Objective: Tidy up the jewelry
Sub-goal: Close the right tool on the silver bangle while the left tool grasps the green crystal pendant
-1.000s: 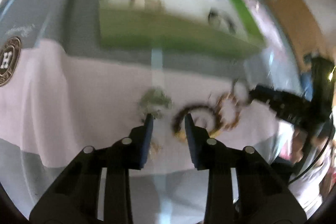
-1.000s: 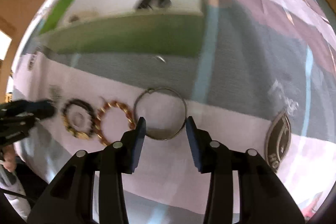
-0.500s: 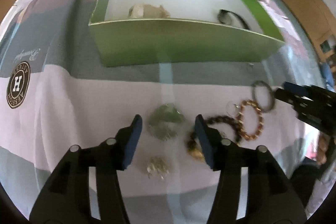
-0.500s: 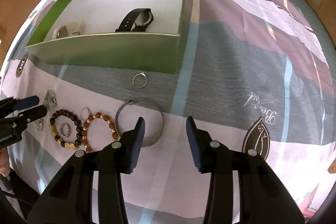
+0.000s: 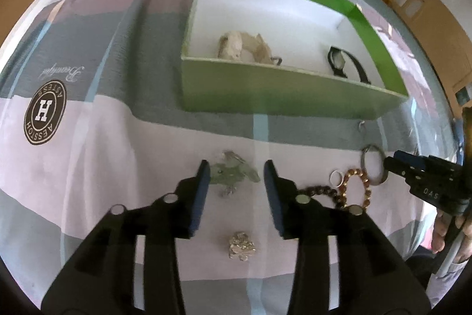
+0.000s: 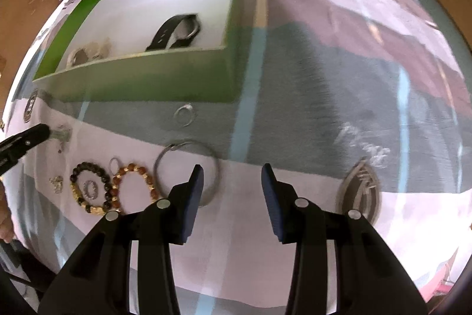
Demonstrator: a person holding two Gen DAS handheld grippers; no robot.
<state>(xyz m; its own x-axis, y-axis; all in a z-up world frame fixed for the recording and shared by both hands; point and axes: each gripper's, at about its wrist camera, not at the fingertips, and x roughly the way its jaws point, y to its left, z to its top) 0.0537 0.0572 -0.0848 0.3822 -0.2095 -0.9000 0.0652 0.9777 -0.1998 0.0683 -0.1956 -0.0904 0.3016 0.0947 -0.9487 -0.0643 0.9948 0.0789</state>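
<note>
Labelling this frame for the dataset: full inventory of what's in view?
Box: 1, green with white inside, on the bed.
Watch: 1, black, in the box.
Pale piece: 1, cream, in the box; type unclear.
Bangle: 1, silver, on the bedspread.
Bead bracelets: 2, amber and dark, beside the bangle.
Rings: 3, silver; one near the box, two by the bracelets.
Clear pouch: 1, greenish.
Small cluster: 1, silvery.
Bedspread: 1, lilac and grey.
Left gripper: open.
Right gripper: open.
</note>
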